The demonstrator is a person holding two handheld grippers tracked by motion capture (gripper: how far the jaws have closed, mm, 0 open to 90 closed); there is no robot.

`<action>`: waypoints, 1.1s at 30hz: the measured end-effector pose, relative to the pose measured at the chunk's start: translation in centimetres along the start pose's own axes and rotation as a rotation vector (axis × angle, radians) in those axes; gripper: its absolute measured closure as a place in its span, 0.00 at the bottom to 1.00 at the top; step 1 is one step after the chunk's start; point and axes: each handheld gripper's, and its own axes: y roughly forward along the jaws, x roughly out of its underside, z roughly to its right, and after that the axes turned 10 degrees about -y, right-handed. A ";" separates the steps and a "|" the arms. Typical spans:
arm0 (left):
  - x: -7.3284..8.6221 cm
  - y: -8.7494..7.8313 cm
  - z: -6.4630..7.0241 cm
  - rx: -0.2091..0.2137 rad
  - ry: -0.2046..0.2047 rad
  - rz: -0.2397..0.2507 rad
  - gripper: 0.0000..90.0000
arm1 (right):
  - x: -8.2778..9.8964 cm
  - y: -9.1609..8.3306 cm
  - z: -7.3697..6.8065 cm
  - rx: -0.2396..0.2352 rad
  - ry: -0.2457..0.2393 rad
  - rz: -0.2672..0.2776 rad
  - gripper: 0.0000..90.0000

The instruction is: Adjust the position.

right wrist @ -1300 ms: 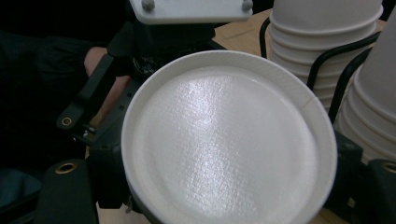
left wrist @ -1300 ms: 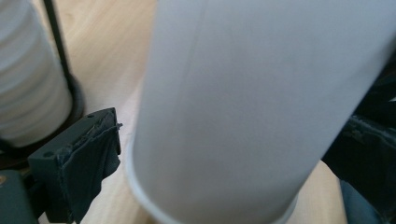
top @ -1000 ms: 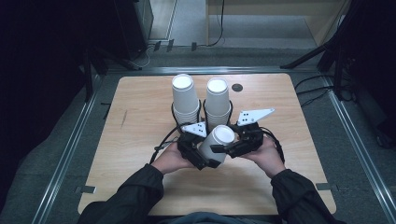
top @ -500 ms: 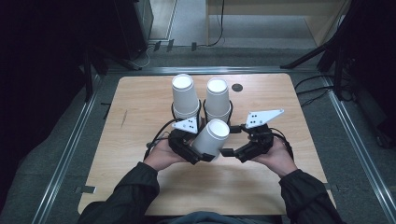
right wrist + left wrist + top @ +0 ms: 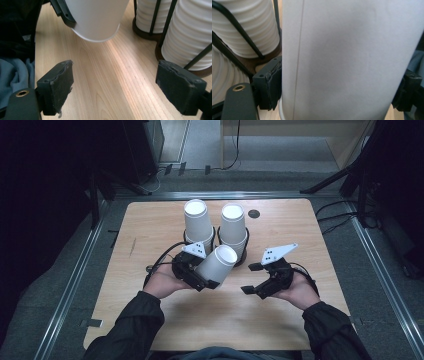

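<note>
The paper cup [image 5: 218, 264] is lying tilted between the left gripper [image 5: 200, 275]'s jaws, which are pinching its wall. The right gripper [image 5: 256, 279] is hovering just beside it, spread and empty. Squeezing gently should avoid crushing; the two cup stacks [image 5: 233, 231] are standing just beyond.
</note>
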 end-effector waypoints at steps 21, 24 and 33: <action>-0.6 2.2 0.4 -0.049 0.116 -0.205 0.24 | 0.4 -0.1 0.7 -0.005 -0.015 0.044 0.17; -0.5 2.8 0.3 -0.029 0.118 -0.240 0.23 | 0.2 0.2 0.7 -0.012 -0.031 0.048 0.17; -0.5 4.4 0.9 -0.002 0.152 -0.316 0.23 | 0.1 1.1 0.4 -0.064 -0.054 0.020 0.17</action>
